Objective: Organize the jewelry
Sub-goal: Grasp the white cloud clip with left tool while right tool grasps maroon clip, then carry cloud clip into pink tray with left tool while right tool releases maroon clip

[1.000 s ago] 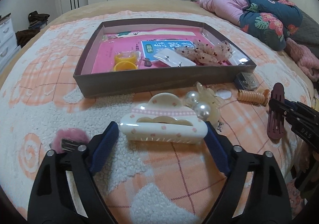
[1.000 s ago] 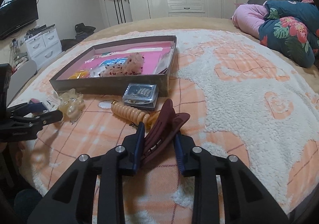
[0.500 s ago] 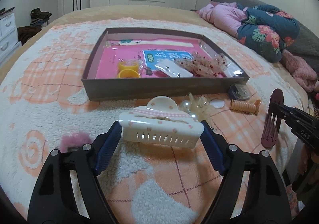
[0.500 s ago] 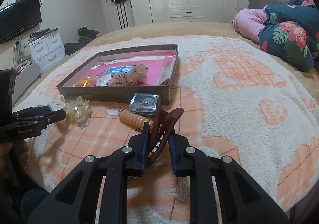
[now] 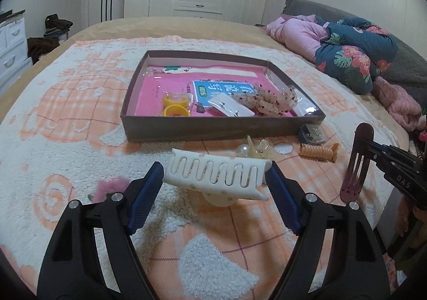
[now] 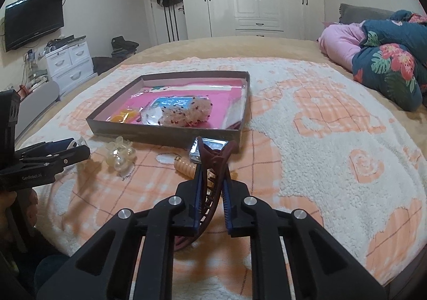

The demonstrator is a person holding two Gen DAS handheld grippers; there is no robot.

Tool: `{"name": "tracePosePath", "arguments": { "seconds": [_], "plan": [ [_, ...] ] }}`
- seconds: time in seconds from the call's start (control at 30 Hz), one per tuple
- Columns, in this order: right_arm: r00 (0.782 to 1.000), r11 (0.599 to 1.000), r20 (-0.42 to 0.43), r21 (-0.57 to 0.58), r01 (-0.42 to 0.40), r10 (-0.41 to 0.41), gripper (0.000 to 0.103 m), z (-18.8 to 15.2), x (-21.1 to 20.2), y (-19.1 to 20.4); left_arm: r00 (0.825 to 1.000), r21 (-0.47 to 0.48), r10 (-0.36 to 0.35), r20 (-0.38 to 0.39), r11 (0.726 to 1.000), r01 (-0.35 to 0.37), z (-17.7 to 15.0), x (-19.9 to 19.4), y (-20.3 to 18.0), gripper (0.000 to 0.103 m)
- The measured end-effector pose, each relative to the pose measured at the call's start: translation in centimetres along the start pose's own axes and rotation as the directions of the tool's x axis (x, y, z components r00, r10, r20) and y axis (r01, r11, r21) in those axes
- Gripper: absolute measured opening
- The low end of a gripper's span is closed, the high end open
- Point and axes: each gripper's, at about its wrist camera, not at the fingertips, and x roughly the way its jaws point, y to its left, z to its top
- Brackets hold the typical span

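Note:
My left gripper is shut on a white, pink-dotted hair claw, held by its two ends above the blanket with its teeth facing me. My right gripper has a maroon hair claw pinched between its blue pads, and its jaws are still closing on it. From the left wrist view that claw hangs upright at the right. A shallow brown box lies ahead on the bed, its near wall facing me. It holds yellow rings, a sheer dotted scrunchie and a pink booklet.
Loose on the blanket in front of the box are a clear pearl clip, an orange spiral clip, a small blue case and a pink fluffy piece. Bundled bedding lies at the far right. The bed's edge runs close below both grippers.
Both grippers have lifted their clips off the blanket. The white claw has tipped so its teeth face me. The right jaws have narrowed on the maroon claw.

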Motion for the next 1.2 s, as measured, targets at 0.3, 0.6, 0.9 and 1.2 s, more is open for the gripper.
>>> {"name": "tracePosePath", "arguments": {
  "seconds": [0.3, 0.6, 0.9, 1.2],
  "plan": [
    [1.0, 0.999, 0.01, -0.034, -0.021, 0.022, 0.013, 1.4, -0.2, 1.5, 0.998, -0.046, 0.004, 0.062, 0.999, -0.001, 0.9, -2.1, 1.2, 0.069],
    [0.997, 0.996, 0.031, -0.068, -0.065, 0.067, 0.013, 3.6, 0.3, 3.6, 0.994, -0.084, 0.027, 0.11, 0.996, -0.018, 2.5, -3.3, 2.7, 0.069],
    [0.992, 0.991, 0.069, -0.081, -0.104, 0.109, 0.013, 6.4, 1.5, 5.4, 0.99, -0.101, 0.046, 0.137, 0.994, -0.032, 4.0, -3.4, 3.5, 0.069],
    [0.987, 0.991, 0.11, -0.087, -0.104, 0.113, 0.013, 9.0, 2.5, 6.1, 0.982, -0.118, 0.044, 0.181, 0.993, -0.023, 6.5, -2.9, 3.6, 0.069]
  ]
}}
